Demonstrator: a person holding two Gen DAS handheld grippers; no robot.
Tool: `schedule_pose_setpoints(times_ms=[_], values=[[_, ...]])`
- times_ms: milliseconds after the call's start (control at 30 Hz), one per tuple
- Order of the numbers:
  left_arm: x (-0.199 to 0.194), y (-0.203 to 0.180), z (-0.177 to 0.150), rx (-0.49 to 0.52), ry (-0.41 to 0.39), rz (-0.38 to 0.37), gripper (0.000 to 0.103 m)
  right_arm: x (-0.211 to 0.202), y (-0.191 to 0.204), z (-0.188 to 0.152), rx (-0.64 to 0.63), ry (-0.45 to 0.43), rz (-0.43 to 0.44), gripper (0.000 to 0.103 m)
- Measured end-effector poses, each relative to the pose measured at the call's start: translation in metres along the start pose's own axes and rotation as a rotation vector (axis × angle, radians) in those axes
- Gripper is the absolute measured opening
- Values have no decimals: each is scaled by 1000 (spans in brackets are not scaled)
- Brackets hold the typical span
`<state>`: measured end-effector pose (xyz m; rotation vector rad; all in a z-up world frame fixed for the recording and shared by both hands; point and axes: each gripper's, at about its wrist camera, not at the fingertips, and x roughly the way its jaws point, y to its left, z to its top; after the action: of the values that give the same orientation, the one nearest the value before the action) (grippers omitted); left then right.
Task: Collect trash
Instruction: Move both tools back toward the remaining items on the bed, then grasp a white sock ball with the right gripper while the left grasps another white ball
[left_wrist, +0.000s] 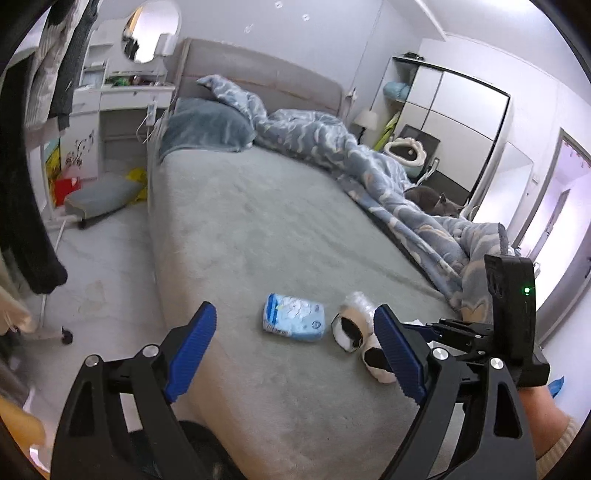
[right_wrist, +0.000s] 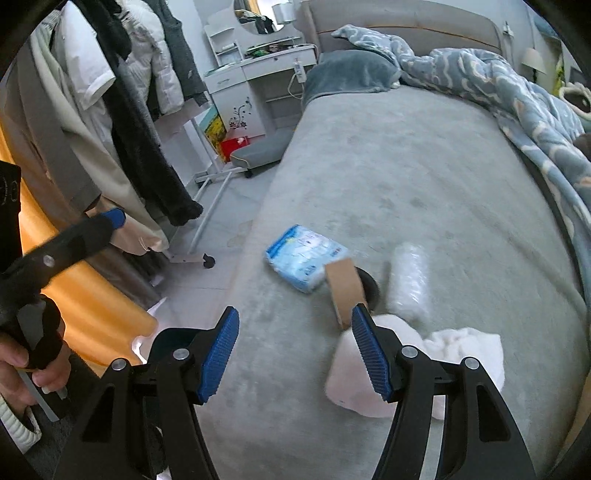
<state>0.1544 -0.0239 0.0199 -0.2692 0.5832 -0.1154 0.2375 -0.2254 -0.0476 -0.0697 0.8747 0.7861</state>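
Trash lies near the foot of a bed with a grey-green sheet (left_wrist: 258, 221). It includes a blue tissue pack (left_wrist: 293, 317) (right_wrist: 306, 256), a crumpled clear plastic wrap (left_wrist: 357, 301) (right_wrist: 410, 280), two white pieces with dark openings (left_wrist: 347, 328), a brown cardboard piece (right_wrist: 345, 291) and a white crumpled tissue (right_wrist: 443, 354). My left gripper (left_wrist: 293, 310) hovers open just short of the tissue pack, nothing between its pads. My right gripper (right_wrist: 294, 314) is open above the sheet, its right pad beside the cardboard and white tissue. The right gripper's housing (left_wrist: 511, 295) shows at the right.
A blue patterned quilt (left_wrist: 351, 155) is bunched along the bed's far side, with a grey cat (left_wrist: 432, 201) beyond it. A clothes rack with hanging garments (right_wrist: 122, 122) stands left of the bed. A footstool (left_wrist: 99, 197) and a white dressing table (left_wrist: 129, 99) stand behind.
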Motion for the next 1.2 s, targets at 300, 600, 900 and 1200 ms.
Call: schedule_pose_setpoints(times_ms=[300,600,900,1200], values=[[25,-9,-4,-22,58,-26,89,-8,-41,-8,68,-12,-53,68],[49,-19,-8,-4,86,-38,92,-20,-84,-20,149,-24,-113,77],[61,-42,-17,49,118,-52,93,-17,-100,-28,171,10,-149,78],[76,-68,-28,105,166,-79,93,-6,-114,-41,216,67,-94,68]])
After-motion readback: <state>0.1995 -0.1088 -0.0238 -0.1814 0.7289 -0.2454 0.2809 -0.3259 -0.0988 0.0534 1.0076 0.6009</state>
